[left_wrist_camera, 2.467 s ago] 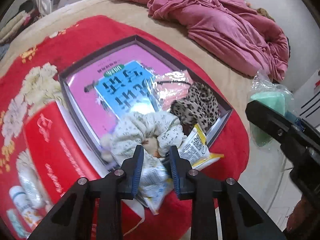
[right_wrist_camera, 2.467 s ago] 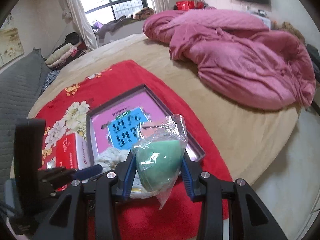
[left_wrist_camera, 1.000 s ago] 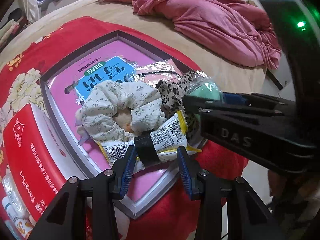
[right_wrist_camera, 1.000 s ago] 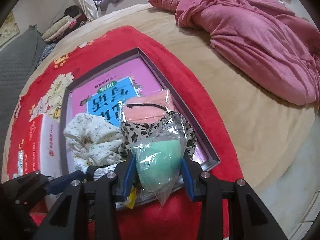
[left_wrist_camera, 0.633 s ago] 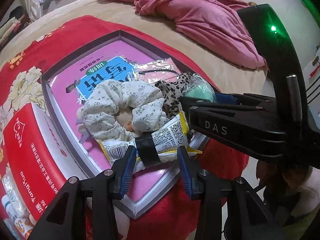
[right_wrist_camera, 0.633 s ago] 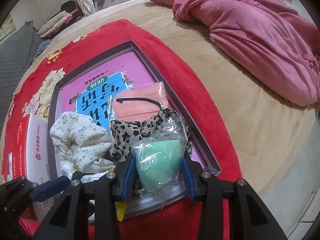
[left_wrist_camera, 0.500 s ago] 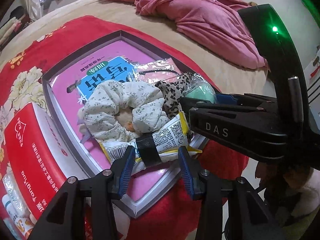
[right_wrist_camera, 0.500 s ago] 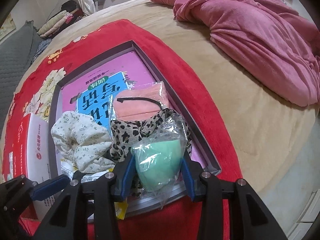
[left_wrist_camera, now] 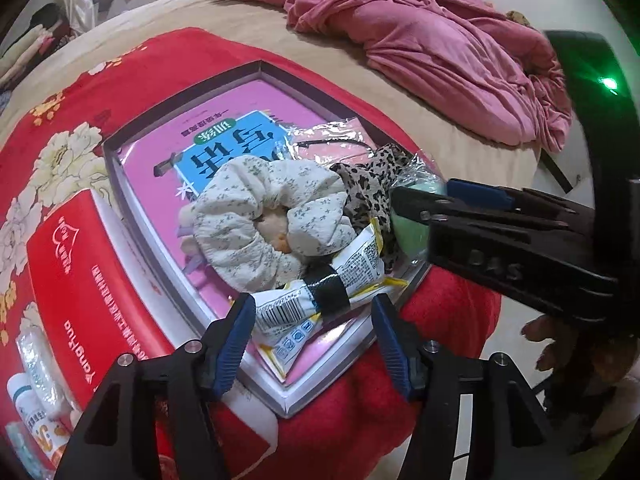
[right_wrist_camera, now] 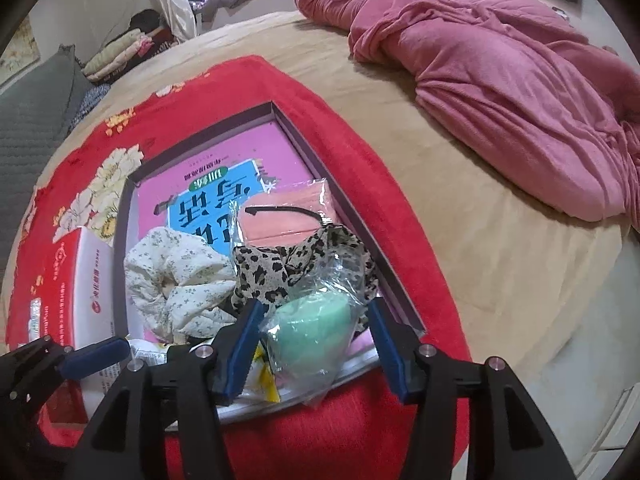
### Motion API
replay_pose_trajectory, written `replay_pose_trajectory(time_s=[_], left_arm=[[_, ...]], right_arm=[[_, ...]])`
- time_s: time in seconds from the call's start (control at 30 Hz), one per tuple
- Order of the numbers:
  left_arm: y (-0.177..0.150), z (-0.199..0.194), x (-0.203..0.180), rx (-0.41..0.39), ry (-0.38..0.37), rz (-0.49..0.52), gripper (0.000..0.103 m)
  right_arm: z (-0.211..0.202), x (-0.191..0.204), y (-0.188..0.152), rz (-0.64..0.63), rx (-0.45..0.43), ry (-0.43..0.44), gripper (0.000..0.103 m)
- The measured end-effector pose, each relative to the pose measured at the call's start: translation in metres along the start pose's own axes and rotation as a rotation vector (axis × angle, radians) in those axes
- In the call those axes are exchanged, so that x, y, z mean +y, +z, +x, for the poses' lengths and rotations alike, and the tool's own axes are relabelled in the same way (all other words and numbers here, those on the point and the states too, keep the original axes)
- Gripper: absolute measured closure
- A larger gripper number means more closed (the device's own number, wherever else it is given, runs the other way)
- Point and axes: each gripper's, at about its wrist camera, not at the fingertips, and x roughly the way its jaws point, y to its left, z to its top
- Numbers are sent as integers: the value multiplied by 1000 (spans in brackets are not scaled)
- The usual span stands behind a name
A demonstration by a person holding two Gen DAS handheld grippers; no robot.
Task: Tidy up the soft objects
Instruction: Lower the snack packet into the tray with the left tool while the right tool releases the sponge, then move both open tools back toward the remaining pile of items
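Note:
A shallow purple box lid [left_wrist_camera: 262,67] [right_wrist_camera: 372,236] lies on a red blanket and holds a pink book. In it lie a white floral scrunchie [left_wrist_camera: 260,216] [right_wrist_camera: 176,276], a leopard scrunchie [left_wrist_camera: 370,188] [right_wrist_camera: 288,264], a pink packet [right_wrist_camera: 280,220] and a yellow-white snack packet [left_wrist_camera: 320,288]. A green sponge in a clear bag [right_wrist_camera: 314,326] [left_wrist_camera: 410,228] rests at the lid's near right corner. My right gripper [right_wrist_camera: 314,344] is open around it, jaws apart from the bag. My left gripper [left_wrist_camera: 314,336] is open, just behind the snack packet.
A red and white carton [left_wrist_camera: 76,292] [right_wrist_camera: 76,292] stands left of the lid. A crumpled pink duvet [left_wrist_camera: 420,40] [right_wrist_camera: 500,92] lies at the back right on the tan bed. The bed's edge drops off to the right. Small packets [left_wrist_camera: 36,384] lie at the near left.
My right gripper lowered the bagged green sponge into the lid's corner and opened, letting go. My left gripper let go of the snack packet earlier and has opened wider.

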Motion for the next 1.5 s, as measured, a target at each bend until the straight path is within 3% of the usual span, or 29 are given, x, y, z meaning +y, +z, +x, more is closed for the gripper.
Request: replay_pose_trajectory(time_s=[0.47,0.93,1.5], left_arm=[[-6,-29,0,-38,-9,-13,32],[-21,-97,24,-141,-6,-93,28],[-57,-144,62,-200,39,-171,26]], right_arm=[[-32,-8,-6,36,-59,-41,44],[-78,36,1,-51,-143,-38,38],[-114,81,-7,-66,-196,-17,31]])
